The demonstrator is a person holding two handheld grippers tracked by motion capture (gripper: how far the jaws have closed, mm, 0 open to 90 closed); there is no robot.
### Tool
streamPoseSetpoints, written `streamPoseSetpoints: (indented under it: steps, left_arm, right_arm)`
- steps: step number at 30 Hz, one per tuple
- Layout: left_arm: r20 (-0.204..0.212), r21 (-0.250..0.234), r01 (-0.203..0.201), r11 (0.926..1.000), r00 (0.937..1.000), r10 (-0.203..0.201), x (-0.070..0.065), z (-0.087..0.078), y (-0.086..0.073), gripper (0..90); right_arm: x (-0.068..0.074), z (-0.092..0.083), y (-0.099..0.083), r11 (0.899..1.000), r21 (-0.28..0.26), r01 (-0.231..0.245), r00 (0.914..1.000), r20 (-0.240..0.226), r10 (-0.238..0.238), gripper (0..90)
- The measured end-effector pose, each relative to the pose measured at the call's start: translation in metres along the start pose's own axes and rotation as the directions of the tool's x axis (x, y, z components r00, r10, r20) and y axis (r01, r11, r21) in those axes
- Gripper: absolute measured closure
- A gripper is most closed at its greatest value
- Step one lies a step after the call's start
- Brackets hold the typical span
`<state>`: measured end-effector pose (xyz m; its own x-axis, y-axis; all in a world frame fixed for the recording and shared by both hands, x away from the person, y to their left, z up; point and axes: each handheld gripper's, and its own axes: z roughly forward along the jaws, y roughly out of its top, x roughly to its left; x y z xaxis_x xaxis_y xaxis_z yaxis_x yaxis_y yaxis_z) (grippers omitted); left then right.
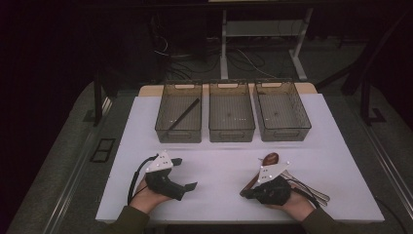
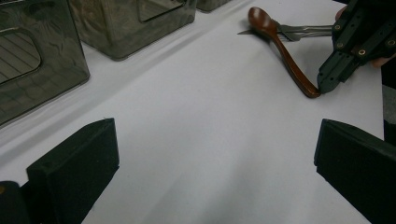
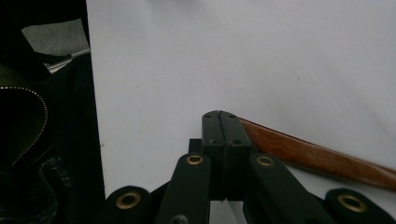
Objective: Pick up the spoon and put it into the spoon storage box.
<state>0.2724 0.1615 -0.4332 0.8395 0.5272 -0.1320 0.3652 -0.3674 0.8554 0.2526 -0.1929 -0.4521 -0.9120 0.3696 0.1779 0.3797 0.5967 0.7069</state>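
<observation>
High view looks down on a white table point(image 1: 219, 195) with three see-through bins in a row at the far side. The left bin point(image 1: 178, 127) has one long dark stick point(image 1: 183, 115) lying slanted inside. The middle bin point(image 1: 231, 124) and the right bin point(image 1: 282, 124) look bare inside.

Near the front, the right tongs point(image 1: 247, 192) rest by the end of a brown wooden spoon point(image 1: 271, 158). Their two black jaws are pressed tight together. In the right gripper view the spoon's handle point(image 3: 317, 156) lies on the table just beside the closed tips, on their right, and is not between them. The left gripper view shows the tips touching the handle's end point(image 2: 312, 91). The spoon's bowl points toward the bins. Some shiny metal cutlery point(image 1: 311, 189) lies on the table next to the spoon, partly under the right hand.

The left tongs point(image 1: 184, 173) are spread wide open, holding nothing, over bare table well apart from the spoon.
</observation>
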Motion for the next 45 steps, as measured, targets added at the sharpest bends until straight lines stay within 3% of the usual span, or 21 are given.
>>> streamPoseSetpoints:
  steps: [9,29,34,38,45]
  left_arm:
    - [0.001,0.000,0.001,1.0000,1.0000,-0.001,0.000,0.000,0.000,0.0]
    - [0.003,-0.001,-0.006,1.0000,1.0000,0.006,0.001,-0.001,0.000,0.0]
    - [0.003,0.004,-0.010,0.9999,0.9999,0.010,0.001,-0.002,0.000,0.0]
    - [0.002,0.003,-0.013,0.9999,0.9999,0.013,0.002,-0.002,-0.001,0.0]
    - [0.000,0.007,-0.012,0.9999,0.9999,0.012,0.002,-0.002,-0.001,0.0]
  right_arm:
    - [-0.006,0.011,0.011,1.000,-0.010,0.009,0.9996,0.029,-0.008,88.7]
    - [-0.029,0.041,0.045,0.999,-0.023,-0.024,0.9914,0.128,0.026,88.7]
    - [-0.029,0.032,0.046,0.998,-0.047,-0.028,0.9923,0.119,0.034,88.5]
    - [-0.031,0.018,0.046,0.996,-0.079,-0.046,0.9925,0.110,0.054,79.9]
    - [-0.042,-0.013,0.045,0.987,-0.134,-0.091,0.9863,0.125,0.108,56.4]
